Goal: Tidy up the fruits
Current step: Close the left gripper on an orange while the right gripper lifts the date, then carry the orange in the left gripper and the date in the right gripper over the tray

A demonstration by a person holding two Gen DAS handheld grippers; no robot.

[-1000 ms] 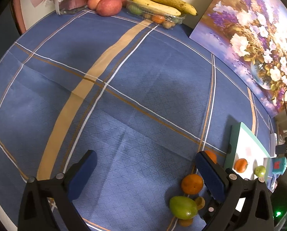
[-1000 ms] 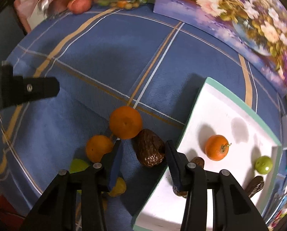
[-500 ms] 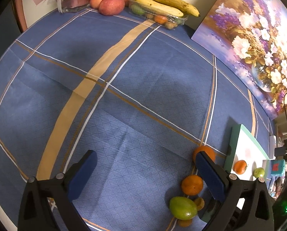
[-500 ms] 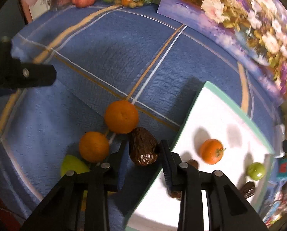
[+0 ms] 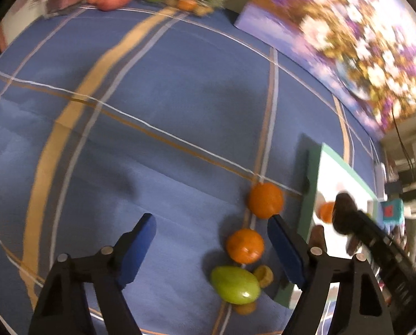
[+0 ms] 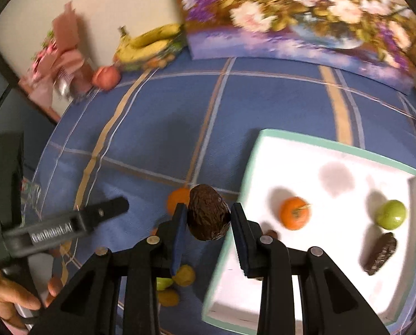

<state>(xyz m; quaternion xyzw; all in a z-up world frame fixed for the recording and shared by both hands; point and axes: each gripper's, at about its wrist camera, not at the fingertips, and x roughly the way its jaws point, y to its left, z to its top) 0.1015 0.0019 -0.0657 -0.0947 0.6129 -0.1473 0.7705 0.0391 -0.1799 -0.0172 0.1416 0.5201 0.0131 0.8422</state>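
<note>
Blue plaid tablecloth [image 5: 163, 106] is seen; floral painting [image 6: 291, 14] at 12 o'clock; right gripper [image 6: 208, 220] is clamped on brown avocado [image 6: 208, 212]; left gripper [image 5: 212, 240] is spread apart.

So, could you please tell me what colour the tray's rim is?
Mint green around a white inside; the tray shows best in the right wrist view.

I see a wrinkled, rough, dark brown avocado [image 6: 208, 212] between my right gripper [image 6: 208, 217]'s matt blue pads [image 6: 180, 234]. The tablecloth [image 5: 157, 111] looks like woven blue cloth. The tray [image 6: 336, 164] is smooth and white. The green fruit [image 5: 234, 284] is glossy.
</note>
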